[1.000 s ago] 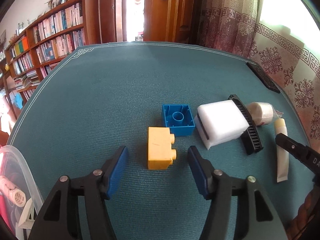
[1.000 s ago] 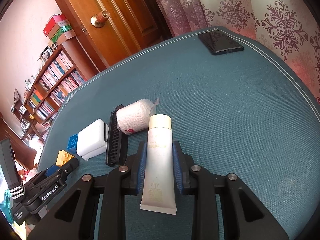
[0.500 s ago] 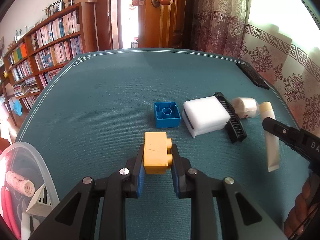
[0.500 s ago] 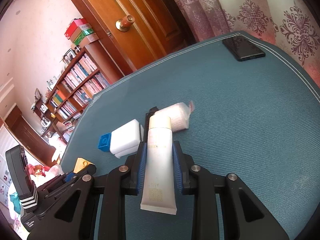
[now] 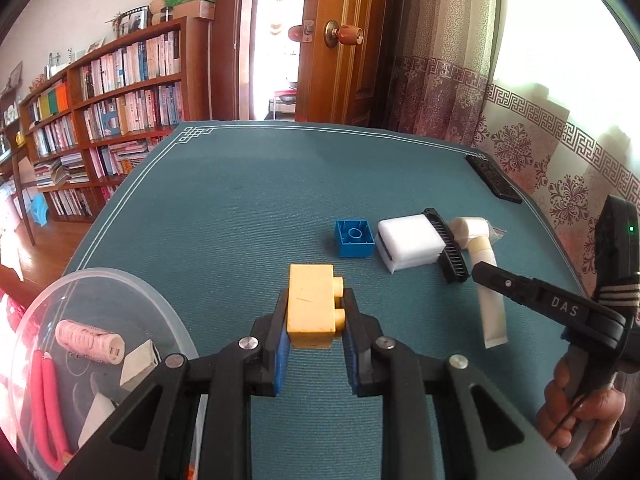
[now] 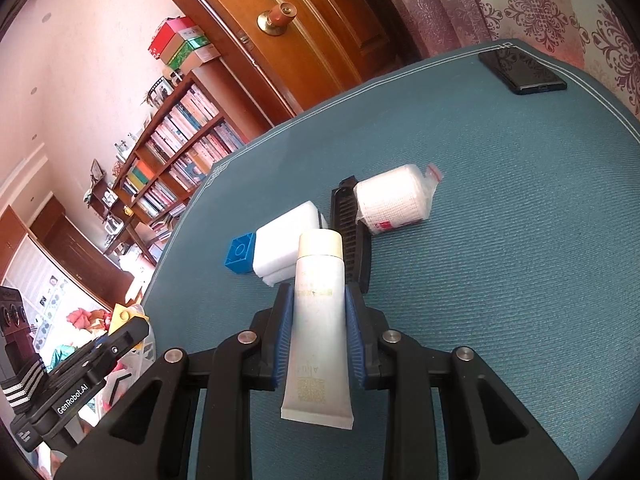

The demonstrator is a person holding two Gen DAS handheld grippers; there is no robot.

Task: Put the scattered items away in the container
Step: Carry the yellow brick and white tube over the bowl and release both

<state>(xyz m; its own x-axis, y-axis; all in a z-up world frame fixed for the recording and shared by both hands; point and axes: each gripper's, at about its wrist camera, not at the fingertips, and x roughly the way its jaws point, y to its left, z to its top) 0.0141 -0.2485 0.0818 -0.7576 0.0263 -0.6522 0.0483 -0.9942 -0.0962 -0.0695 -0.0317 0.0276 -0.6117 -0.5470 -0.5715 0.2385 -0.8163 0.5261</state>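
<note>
Both tongs are loaded: my left tongs (image 5: 316, 312) are clamped on the yellow brick (image 5: 311, 306), pads squeezing its long sides with the studs facing right, and it looks lifted clear of the teal worktop (image 5: 224, 216). My right tongs (image 6: 319, 320) are pinched around the middle of the cream tube (image 6: 318, 316), cap pointing away from me, crimped end hanging back toward the handle. The clear tub (image 5: 132, 300) sits at the near left corner, already holding a pink roller (image 5: 88, 341) and some red-handled scissors (image 5: 48, 400), so the brick has the shorter trip. I'd say the job now is a clean carry: swing the left tongs over the rim, get low inside before letting go so the brick doesn't bounce out, then bring the tube across only once the left side has cleared, because both tongs crowding that one tub could knock together. The tube is soft, so I'd hold steady pressure and no more. Waiting on the worktop are the blue brick (image 5: 354, 238), the white sponge (image 5: 410, 242), the black comb (image 5: 448, 250) beside it and the wrapped gauze roll (image 6: 394, 200); a phone (image 6: 522, 70) lies at the far right. Writing: "DAS" on the right tongs' arm, "GenRobot.AI" on the left's; the tube's gold print is too small to read.
</note>
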